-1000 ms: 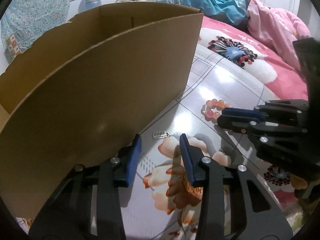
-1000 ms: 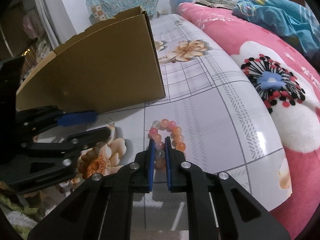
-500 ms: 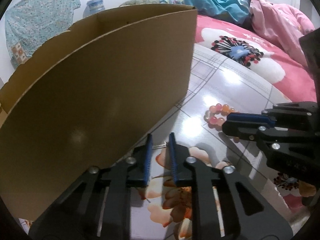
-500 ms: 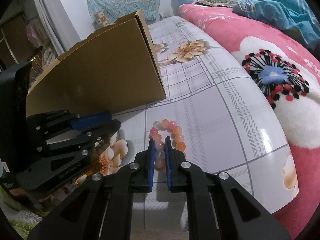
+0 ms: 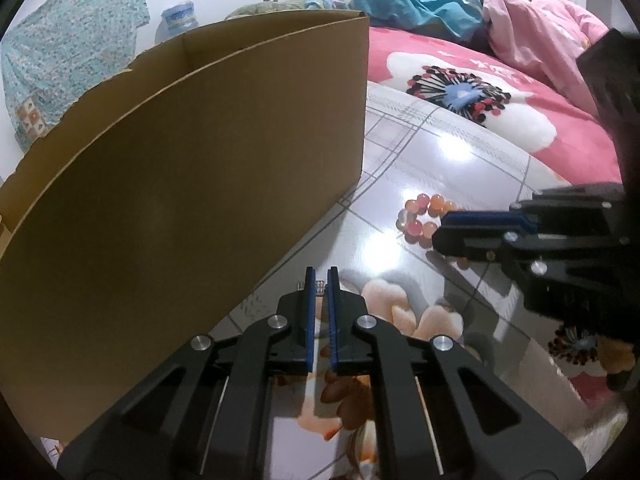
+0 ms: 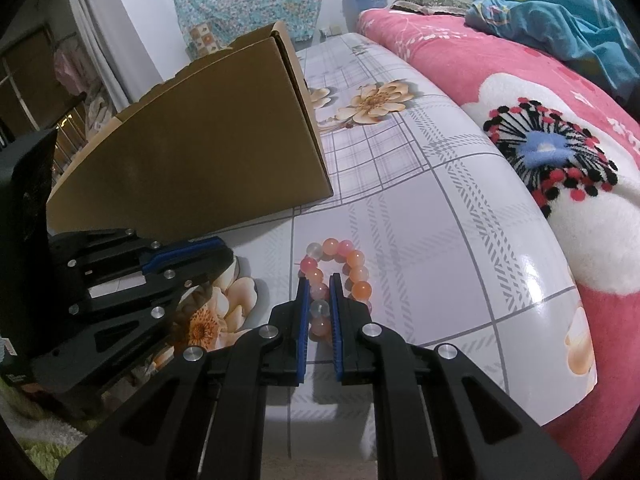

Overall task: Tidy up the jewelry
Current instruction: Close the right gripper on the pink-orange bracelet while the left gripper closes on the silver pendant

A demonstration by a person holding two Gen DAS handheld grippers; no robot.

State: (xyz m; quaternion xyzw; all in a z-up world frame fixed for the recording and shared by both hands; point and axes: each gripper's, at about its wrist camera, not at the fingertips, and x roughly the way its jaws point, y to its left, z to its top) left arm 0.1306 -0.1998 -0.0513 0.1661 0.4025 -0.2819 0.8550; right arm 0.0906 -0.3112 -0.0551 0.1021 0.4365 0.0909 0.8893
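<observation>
Bead bracelet (image 6: 338, 276) on the table (image 6: 440, 240), right of the cardboard box (image 6: 200, 160); bed (image 6: 520, 80) apparently beyond.

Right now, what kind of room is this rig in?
Most likely a bedroom in a home. A bed with a pink floral blanket and a rumpled teal quilt sits beside the glossy flower-print table. A patterned cloth hangs on the wall.

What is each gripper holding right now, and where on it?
Left gripper: small silver clip, pinched at the fingertips. Right gripper: bead bracelet, clamped across its near side.
</observation>
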